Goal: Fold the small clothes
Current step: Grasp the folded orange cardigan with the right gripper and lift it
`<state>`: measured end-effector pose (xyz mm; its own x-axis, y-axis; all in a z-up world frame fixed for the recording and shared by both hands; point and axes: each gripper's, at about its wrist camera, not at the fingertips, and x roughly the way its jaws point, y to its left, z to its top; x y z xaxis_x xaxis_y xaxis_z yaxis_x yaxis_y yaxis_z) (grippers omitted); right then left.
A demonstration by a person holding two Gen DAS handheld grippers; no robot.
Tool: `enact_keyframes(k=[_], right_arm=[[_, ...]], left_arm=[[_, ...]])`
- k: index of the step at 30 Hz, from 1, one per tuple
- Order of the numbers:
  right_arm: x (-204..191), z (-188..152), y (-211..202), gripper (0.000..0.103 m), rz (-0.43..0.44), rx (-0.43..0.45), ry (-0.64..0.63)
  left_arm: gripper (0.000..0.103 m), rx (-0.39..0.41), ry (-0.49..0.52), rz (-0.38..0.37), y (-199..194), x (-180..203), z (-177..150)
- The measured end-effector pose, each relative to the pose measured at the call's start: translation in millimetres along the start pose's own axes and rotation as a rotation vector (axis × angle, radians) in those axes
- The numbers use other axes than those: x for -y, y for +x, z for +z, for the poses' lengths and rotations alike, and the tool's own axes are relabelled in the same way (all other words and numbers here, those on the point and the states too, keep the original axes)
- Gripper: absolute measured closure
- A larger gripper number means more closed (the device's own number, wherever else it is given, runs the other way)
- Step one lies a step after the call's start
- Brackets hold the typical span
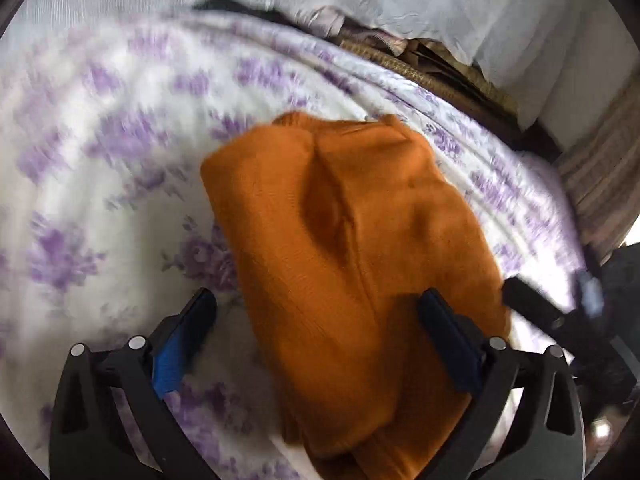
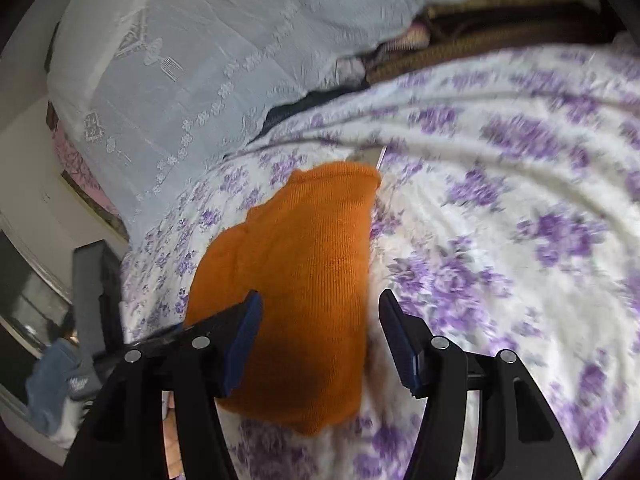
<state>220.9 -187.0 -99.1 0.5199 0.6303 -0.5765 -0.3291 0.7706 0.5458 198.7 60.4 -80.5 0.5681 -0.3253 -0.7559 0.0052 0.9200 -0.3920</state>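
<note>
Orange knit garment (image 1: 352, 248) lies folded on the purple-flowered bedsheet (image 1: 100, 140), near the bed's edge. Both the left hand-held gripper (image 1: 316, 316) and right hand-held gripper (image 2: 320, 316) hover over it, jaws apart, gripping nothing.

Knit garment (image 2: 296, 292) lies on bedspread (image 2: 500, 208), centre frame, between right gripper (image 2: 320, 340) fingers. Lace cloth (image 2: 192, 60) upper left, behind. Left gripper (image 1: 316, 332) straddles garment's near edge.
</note>
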Motion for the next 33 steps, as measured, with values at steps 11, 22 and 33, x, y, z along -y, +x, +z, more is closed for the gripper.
enact_keyframes(k=[11, 22, 33], right_arm=[[15, 11, 49, 0.041, 0.147, -0.109, 0.103], [5, 3, 42, 0.058, 0.118, -0.053, 0.025], [-21, 0, 15, 0.062, 0.172, -0.013, -0.042]], left_arm=[[0.005, -0.030, 0.026, -0.107, 18, -2, 18], [0.049, 0.036, 0.076, -0.113, 3, 12, 9], [0.069, 0.104, 0.094, -0.090, -31, 19, -8]])
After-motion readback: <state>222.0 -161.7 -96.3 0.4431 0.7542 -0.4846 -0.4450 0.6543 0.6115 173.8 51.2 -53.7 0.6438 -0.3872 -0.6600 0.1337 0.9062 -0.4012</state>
